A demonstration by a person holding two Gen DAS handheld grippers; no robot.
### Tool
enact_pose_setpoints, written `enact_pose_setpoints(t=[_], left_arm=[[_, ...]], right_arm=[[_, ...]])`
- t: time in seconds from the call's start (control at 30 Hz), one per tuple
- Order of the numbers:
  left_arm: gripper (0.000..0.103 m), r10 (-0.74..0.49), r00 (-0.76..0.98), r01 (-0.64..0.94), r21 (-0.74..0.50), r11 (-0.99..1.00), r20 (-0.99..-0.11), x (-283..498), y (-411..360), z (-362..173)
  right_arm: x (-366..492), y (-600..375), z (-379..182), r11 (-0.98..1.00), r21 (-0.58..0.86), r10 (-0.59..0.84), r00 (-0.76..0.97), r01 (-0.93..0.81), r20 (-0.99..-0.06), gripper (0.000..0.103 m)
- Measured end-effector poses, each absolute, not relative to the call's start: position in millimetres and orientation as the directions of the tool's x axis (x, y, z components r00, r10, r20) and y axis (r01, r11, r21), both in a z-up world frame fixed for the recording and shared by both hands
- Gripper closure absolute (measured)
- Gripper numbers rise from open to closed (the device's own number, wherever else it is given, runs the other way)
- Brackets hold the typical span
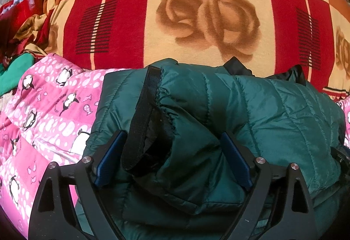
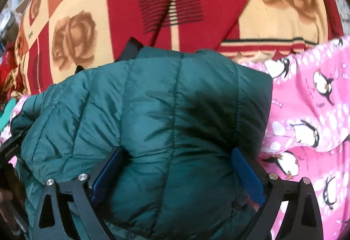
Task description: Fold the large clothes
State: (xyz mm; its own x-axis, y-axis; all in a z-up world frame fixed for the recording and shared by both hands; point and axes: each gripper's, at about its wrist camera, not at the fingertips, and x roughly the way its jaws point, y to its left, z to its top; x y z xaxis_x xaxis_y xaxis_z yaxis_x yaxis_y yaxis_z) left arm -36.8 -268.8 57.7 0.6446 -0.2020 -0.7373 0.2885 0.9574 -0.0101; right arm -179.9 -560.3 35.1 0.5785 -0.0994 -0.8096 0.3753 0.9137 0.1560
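Note:
A dark green quilted puffer jacket lies bunched and folded on a pink penguin-print quilt. Its black-lined sleeve cuff points toward the left camera. My left gripper stands wide around the cuff end, blue pads on each side of the padding. In the right wrist view the jacket fills the middle. My right gripper also stands wide, its blue pads pressed against a thick bulge of the jacket. The left gripper's black body shows at the left edge there.
A red, orange and cream blanket with rose and "love" prints covers the bed beyond the jacket. Crumpled red and green cloths pile at the far left. The pink quilt spreads right of the jacket.

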Motion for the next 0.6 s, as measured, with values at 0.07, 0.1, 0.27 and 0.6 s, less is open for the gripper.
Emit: enact_pose_setpoints(t=[0.07,0.1,0.27,0.6], left_arm=[[0.013,-0.201,0.646,0.288,-0.009,0.958,-0.737,-36,-269,57],[0.013,-0.200,0.646,0.288,-0.008,0.958,-0.737,-36,-269,57],[0.012,-0.200,0.645,0.288,-0.007,0.957,-0.738,-36,-269,57],[0.010,-0.198,0.646,0.284,-0.009,0.959,-0.737,-36,-269,54]], right_arm=[[-181,-558,35,0.915,0.146,-0.110,0.581,0.375,-0.806,0.005],[-182,-557,35,0.916,0.142,-0.114,0.582,0.376,-0.805,0.005],[-188,-553,47,0.918,0.124,-0.138,0.597,0.376,-0.790,0.005],[-197,-525,75,0.951,0.152,-0.074,0.674,0.270,-0.735,0.005]])
